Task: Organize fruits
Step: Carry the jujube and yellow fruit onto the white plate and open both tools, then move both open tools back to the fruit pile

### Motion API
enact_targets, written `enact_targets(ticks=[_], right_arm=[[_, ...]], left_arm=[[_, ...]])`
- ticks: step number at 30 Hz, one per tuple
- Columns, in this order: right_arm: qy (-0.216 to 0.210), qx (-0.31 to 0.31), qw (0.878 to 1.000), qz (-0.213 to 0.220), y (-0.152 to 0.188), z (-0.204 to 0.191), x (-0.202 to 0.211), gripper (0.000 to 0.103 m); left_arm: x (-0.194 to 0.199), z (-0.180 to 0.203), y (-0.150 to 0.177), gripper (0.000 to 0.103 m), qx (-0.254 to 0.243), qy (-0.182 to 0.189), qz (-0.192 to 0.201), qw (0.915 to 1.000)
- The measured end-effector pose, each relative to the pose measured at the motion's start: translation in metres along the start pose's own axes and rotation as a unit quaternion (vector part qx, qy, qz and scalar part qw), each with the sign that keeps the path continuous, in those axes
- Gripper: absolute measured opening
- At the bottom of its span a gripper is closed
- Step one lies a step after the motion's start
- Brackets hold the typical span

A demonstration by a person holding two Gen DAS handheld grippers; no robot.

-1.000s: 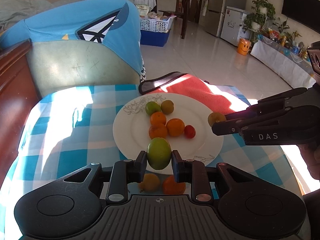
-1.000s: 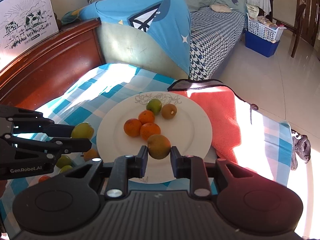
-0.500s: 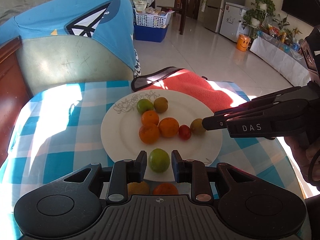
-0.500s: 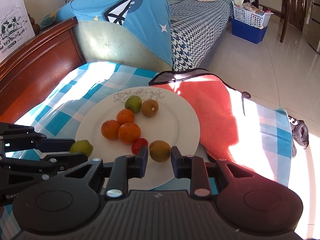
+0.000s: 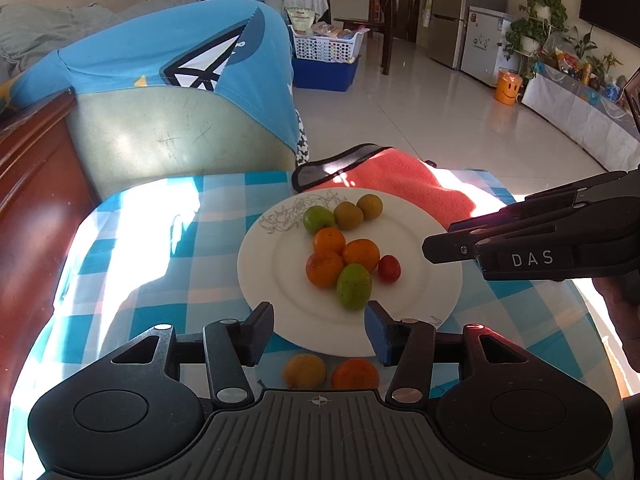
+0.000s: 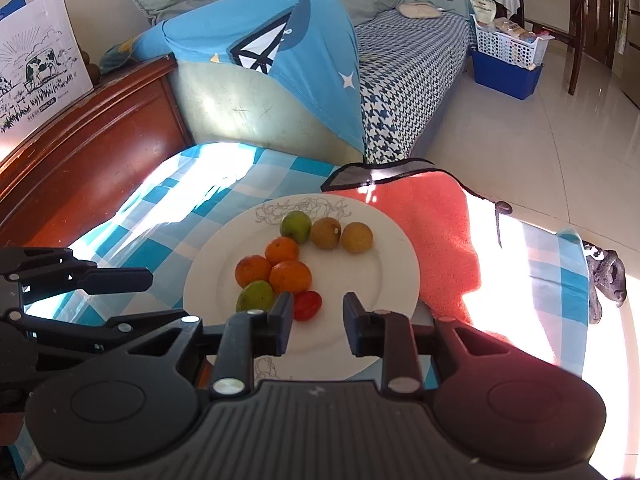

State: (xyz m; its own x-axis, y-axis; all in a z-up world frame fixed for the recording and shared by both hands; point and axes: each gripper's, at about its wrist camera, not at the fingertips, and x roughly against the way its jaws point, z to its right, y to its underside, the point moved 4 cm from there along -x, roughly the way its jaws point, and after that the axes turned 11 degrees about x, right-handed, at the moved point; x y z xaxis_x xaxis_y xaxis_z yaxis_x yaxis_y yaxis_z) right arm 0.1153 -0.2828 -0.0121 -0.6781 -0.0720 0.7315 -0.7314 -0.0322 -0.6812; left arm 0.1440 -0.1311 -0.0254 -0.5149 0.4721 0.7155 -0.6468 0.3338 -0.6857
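Left wrist view: the left gripper (image 5: 319, 326) sits at lower centre, its jaws opening with nothing between the pads; the green fruit (image 5: 353, 286) lies free on the white plate (image 5: 264, 276) just beyond them, touching two of three oranges (image 5: 325, 268). A small red fruit (image 5: 389, 269) lies to its right; a green and two brownish fruits sit at the plate's upper part. Two fruits remain off the plate on the checked table (image 5: 160, 312), below its near rim: a yellow fruit (image 5: 305, 370) and an orange fruit (image 5: 355, 373). The right gripper (image 5: 430, 246) enters from the right edge. Right wrist view: the right gripper's jaws are also opening, empty, above the plate near the red fruit.

Handling, as judged: the fruits are light, round, smooth-skinned and prone to roll; the small red one looks soft and bruisable. Grip each across its widest middle with gentle pressure.
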Motion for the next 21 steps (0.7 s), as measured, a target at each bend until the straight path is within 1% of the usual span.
enact_targets(ticks=[5, 8, 12, 14, 18, 21], right_arm=[[-0.008, 0.005, 1.000, -0.001, 0.003, -0.010, 0.007, 0.031], [-0.010, 0.012, 1.000, -0.001, 0.005, -0.016, 0.010, 0.031], [-0.015, 0.018, 1.000, -0.002, 0.007, -0.024, 0.013, 0.031], [-0.018, 0.021, 1.000, 0.000, 0.009, -0.028, 0.016, 0.032], [-0.026, 0.021, 0.999, 0.004, 0.012, -0.038, 0.022, 0.038], [-0.033, 0.022, 0.999, 0.005, 0.017, -0.046, 0.026, 0.038]], left_arm=[[0.009, -0.006, 0.008, 0.055, -0.007, -0.013, -0.004, 0.9999], [0.017, -0.011, 0.012, 0.056, -0.004, -0.018, -0.006, 0.9998], [0.028, -0.020, 0.020, 0.060, -0.001, -0.028, -0.009, 0.9996], [0.033, -0.024, 0.024, 0.060, 0.000, -0.031, -0.011, 0.9994], [0.039, -0.032, 0.032, 0.061, 0.007, -0.040, -0.019, 0.9990], [0.044, -0.037, 0.038, 0.061, 0.012, -0.045, -0.024, 0.9986]])
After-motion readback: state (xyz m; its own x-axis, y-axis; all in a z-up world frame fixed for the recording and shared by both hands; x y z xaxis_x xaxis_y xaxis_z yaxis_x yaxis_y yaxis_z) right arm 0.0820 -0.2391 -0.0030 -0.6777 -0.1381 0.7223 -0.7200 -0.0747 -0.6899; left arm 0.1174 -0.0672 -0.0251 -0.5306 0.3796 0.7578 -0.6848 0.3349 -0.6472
